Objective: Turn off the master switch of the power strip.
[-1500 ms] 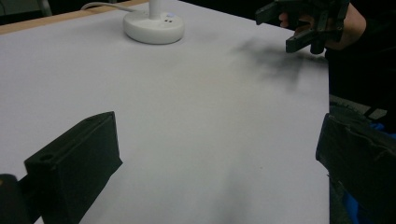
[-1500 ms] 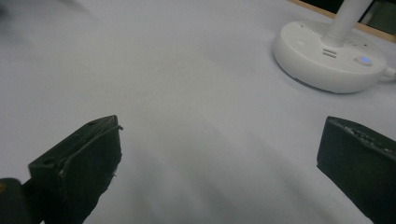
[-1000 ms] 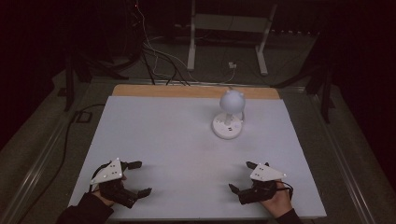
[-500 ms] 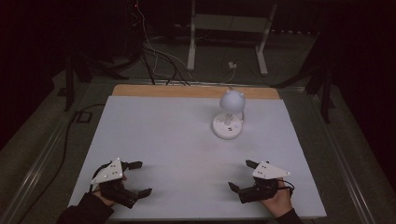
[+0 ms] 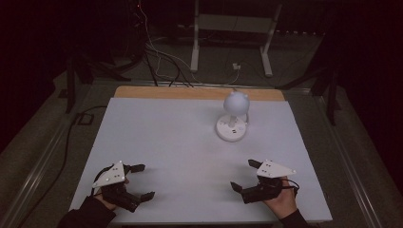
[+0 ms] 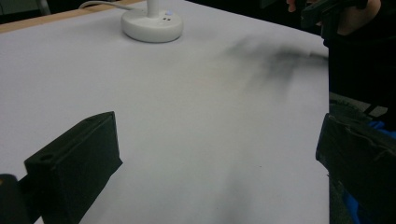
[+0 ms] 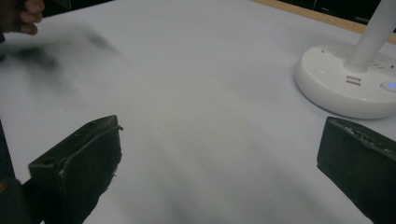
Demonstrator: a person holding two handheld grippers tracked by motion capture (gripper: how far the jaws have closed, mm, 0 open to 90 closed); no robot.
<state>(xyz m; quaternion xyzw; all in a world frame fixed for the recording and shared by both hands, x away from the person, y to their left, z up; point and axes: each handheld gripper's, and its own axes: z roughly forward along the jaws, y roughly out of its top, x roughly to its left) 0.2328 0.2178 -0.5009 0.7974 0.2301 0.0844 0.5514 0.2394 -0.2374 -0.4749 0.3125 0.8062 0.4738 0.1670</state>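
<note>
Left gripper (image 5: 140,181) resting at the near left, jaws spread with nothing between them, white desk lamp (image 5: 233,118) standing upright right of centre toward the far edge, its round head on top, right gripper (image 5: 244,175) lying at the near right, jaws spread likewise, white table (image 5: 171,142) sitting in a dark room with cables (image 5: 159,57) trailing on the floor behind.

The right tool (image 5: 243,175) has shifted slightly toward the counter's (image 5: 166,133) right near corner over the last second, its jaws wide apart as before.

- The lamp (image 5: 233,118) stands on the table (image 5: 166,137), right of centre, toward the far edge.
- The left tool (image 5: 140,181) sits near the near-left corner.
- The right tool (image 5: 244,175) sits near the near-right corner, well apart from the lamp.
</note>
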